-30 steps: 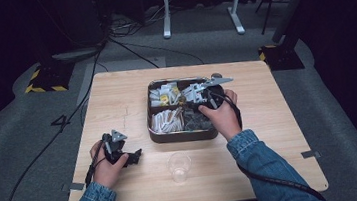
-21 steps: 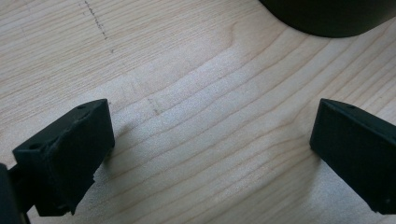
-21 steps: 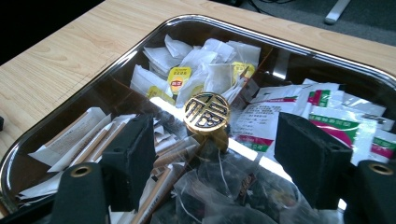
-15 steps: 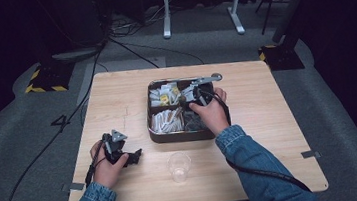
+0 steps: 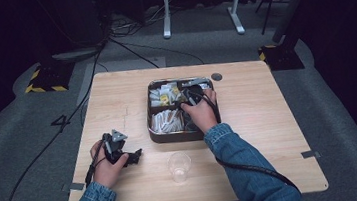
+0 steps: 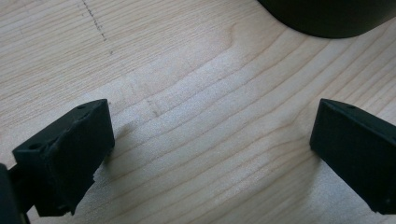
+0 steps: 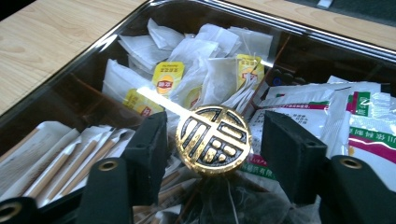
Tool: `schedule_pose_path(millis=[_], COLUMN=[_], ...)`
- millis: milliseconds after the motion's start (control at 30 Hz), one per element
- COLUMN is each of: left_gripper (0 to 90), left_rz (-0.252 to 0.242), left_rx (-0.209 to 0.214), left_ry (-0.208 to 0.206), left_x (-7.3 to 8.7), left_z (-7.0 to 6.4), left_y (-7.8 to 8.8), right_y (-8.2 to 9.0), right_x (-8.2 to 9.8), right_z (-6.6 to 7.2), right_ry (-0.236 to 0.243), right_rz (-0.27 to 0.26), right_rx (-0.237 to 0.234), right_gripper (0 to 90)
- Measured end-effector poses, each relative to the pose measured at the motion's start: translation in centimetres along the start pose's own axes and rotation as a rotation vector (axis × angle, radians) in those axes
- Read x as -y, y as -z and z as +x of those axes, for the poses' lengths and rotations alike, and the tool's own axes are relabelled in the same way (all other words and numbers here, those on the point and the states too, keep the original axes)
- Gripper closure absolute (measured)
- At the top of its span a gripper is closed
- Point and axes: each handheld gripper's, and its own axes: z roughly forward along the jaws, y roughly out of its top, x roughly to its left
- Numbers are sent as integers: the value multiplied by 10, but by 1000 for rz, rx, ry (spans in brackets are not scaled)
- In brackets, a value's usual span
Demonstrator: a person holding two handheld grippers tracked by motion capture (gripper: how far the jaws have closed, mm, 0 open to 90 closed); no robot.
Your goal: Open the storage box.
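Left gripper (image 6: 212,154): jaws wide apart, nothing between them but bare table (image 6: 196,93); it rests low on the near left of the table in the high view.
Right gripper (image 7: 214,140): jaws have just been closing, half-wide, flanking the gold knob (image 7: 214,140); left pad seems to touch it, right pad stands apart.
Gold knob: on a clear lid over the tin's (image 5: 156,135) middle.
Right gripper view: tea bags (image 7: 187,70) beyond, wrapped sticks (image 7: 70,154) at left, printed sachets (image 7: 355,116) at right.
High view: clear cup (image 5: 179,166) near the table's front edge.

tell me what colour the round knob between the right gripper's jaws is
Gold with a black openwork pattern, the round knob shows best in the right gripper view.
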Motion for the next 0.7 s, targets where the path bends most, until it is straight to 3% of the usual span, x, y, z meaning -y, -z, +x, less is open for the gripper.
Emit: schedule_pose_path(millis=[167, 233, 700], left_gripper=[2, 1, 1], left_rz=[0, 0, 1], left_rx=[1, 2, 2], left_ry=[-1, -1, -3], left_x=[0, 0, 0], left_z=[0, 0, 0], left_y=[0, 0, 0], right_y=[-2, -2, -2], right_x=[-1, -1, -1], right_z=[3, 4, 6], right_ry=[46, 48, 36], right_rz=[5, 1, -4], right_rx=[38, 29, 36], right_gripper=[528, 579, 590])
